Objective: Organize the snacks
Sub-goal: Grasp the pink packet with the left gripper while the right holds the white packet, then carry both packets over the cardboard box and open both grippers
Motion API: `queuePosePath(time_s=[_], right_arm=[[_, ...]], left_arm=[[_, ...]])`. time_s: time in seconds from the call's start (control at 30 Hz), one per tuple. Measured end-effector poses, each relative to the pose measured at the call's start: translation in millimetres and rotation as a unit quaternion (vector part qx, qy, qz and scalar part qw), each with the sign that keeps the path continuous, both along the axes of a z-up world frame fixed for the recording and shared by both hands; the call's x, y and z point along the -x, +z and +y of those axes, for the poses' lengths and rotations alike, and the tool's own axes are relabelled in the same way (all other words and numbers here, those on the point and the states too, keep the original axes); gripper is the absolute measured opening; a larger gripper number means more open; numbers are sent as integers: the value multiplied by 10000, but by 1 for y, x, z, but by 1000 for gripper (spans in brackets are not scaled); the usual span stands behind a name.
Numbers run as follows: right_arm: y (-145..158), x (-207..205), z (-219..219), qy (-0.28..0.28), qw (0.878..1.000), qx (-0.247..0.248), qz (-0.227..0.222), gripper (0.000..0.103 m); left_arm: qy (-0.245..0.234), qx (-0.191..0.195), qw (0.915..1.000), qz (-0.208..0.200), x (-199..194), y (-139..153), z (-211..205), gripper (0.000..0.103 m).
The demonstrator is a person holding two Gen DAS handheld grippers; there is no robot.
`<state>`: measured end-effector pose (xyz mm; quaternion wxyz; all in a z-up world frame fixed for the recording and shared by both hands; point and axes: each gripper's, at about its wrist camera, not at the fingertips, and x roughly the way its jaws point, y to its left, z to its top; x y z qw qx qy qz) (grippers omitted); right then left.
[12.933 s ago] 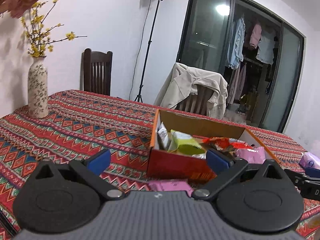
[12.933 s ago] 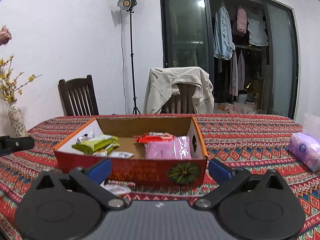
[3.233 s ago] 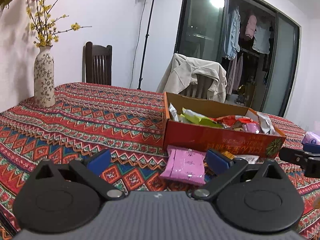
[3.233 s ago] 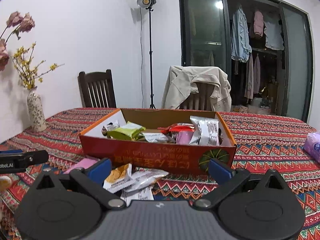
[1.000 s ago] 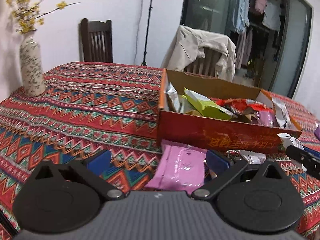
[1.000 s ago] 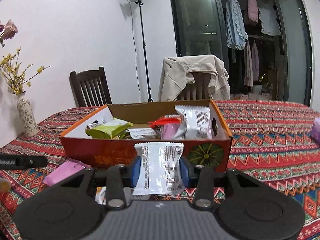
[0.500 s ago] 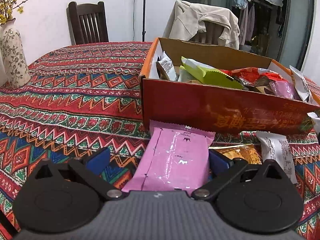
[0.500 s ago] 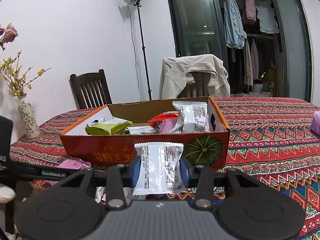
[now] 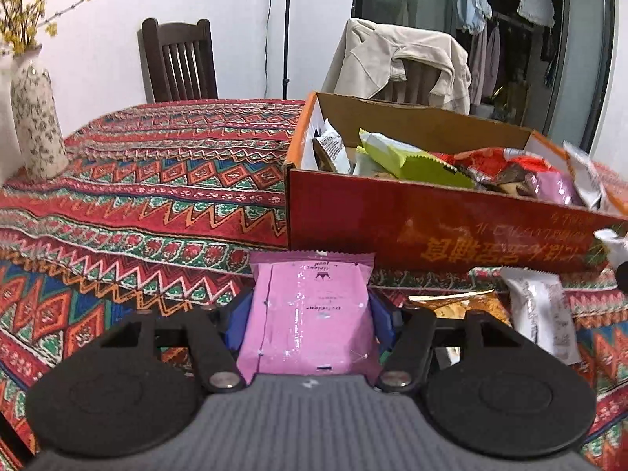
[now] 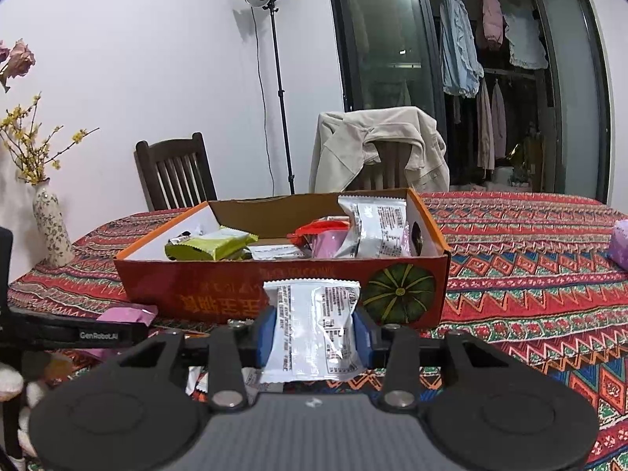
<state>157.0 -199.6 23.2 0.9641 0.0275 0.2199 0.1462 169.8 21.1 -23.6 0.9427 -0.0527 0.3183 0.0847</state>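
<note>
The left gripper [image 9: 310, 316] is clenched on a pink packet [image 9: 310, 314], its blue pads pressed against the packet's two sides, low over the desk [image 9: 137, 196] just in front of the red cardboard box [image 9: 431, 219]. The right gripper [image 10: 314, 333] is clenched on a silver packet [image 10: 314, 329], also in front of the box [image 10: 219, 286], near its pumpkin picture.

Only the left wrist view shows the loose snacks on the cloth to the right of the pink packet: one orange-brown packet [image 9: 459, 306] and one silver-white packet [image 9: 543, 314], both near the box's front wall. Only the right wrist view shows the left gripper's black bar with the pink packet [image 10: 125, 314] sticking out beyond it at the far left, and a purple pack [image 10: 619, 245] at the far right edge of the desk.

Inside the box, the right wrist view shows one green packet [image 10: 212, 247], one red packet [image 10: 318, 231], one pink packet and one upright silver packet [image 10: 376, 227] leaning at the right end; smaller wrappers lie between them and cannot be counted.

Both views show two chairs [image 10: 172, 172] behind the desk, one draped with a beige jacket [image 10: 380, 145], and one flowered vase [image 10: 53, 235] at far left.
</note>
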Motion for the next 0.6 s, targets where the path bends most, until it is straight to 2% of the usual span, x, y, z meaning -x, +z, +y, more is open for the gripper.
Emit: queuePosePath(time_s=[0.4, 0.6], right_arm=[[1, 1, 2, 83, 9999, 7, -118, 41], [17, 4, 6, 21, 9996, 43, -276, 41]], left_arm=[[-164, 142, 9990, -391, 19, 18, -2, 62], [-305, 288, 9970, -644, 35, 39, -5, 62]])
